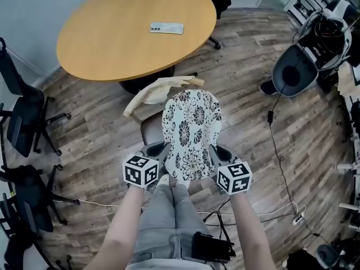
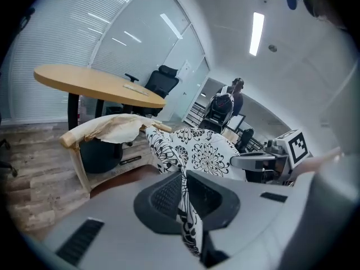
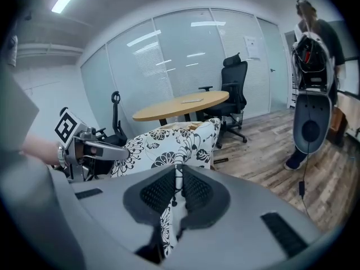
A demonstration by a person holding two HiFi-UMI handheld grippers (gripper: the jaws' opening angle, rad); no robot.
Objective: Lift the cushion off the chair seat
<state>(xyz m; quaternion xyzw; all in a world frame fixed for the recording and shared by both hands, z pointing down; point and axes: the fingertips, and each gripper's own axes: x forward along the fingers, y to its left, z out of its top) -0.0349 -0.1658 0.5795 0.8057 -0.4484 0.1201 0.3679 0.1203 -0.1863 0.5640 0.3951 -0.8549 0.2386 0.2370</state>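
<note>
The cushion (image 1: 191,134), white with black flowers, hangs above the chair seat (image 1: 149,129), held by its two near corners. My left gripper (image 1: 161,151) is shut on the left corner, and the fabric shows pinched between its pads (image 2: 183,198). My right gripper (image 1: 216,152) is shut on the right corner, with a fold of cloth caught between its jaws (image 3: 178,190). The cushion (image 2: 202,151) stretches between the two grippers and tilts away from me. A cream cloth is draped over the wooden chair back (image 1: 157,93) behind it. The person's legs are below the cushion.
A round wooden table (image 1: 112,38) with a phone (image 1: 166,28) on it stands beyond the chair. Black office chairs (image 1: 22,122) are at the left. A grey and white machine (image 1: 298,66) and floor cables (image 1: 278,151) are at the right. A person (image 3: 318,32) stands by it.
</note>
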